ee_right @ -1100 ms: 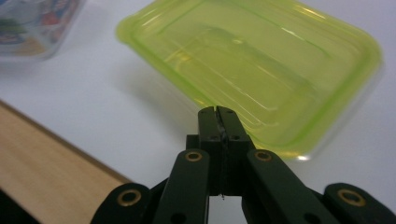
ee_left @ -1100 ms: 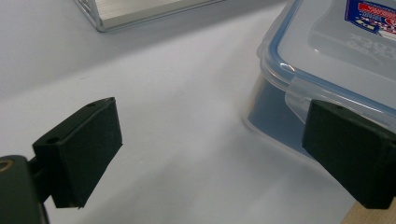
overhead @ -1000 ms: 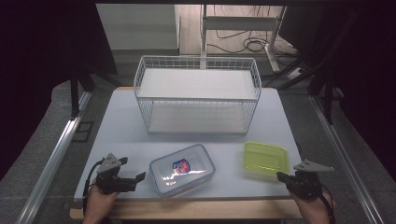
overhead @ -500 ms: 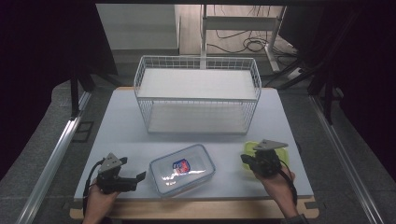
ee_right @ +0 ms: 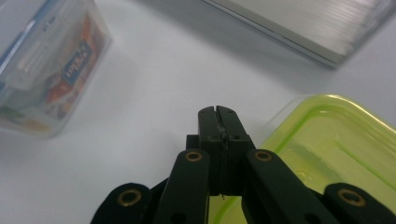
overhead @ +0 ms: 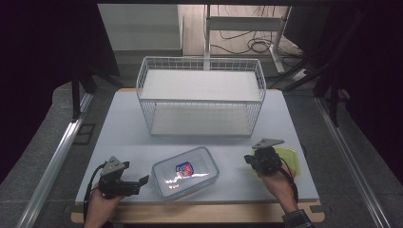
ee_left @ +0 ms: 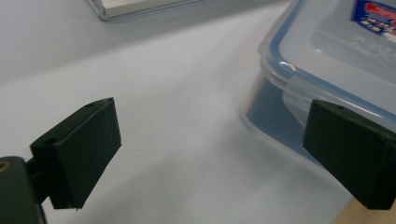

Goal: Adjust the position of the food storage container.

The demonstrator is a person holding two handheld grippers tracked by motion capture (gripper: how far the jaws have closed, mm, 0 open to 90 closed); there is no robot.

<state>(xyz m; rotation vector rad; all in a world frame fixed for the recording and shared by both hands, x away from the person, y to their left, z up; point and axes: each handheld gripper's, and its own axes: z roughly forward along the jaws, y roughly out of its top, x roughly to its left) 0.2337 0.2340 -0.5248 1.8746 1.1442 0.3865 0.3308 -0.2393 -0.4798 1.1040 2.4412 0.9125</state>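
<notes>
High view overhead; gripper views close, sharing clear box (overhead: 185,172).

Left hand-held gripper (overhead: 142,180) jaws wide apart; right hand-held gripper (overhead: 248,160) jaws pressed together, empty

Lidded box (overhead: 185,172) left of open tub (overhead: 289,159)

The left gripper (ee_left: 210,154) is holding its two black jaws wide apart over the pale grey tabletop (ee_left: 177,107), with nothing sitting between them. A clear plastic rectangular container with a blue-edged lid (ee_left: 322,60) is lying to the right, its near corner sitting just beside the right jaw. A pale flat metal edge (ee_left: 140,7) is showing far off.
</notes>
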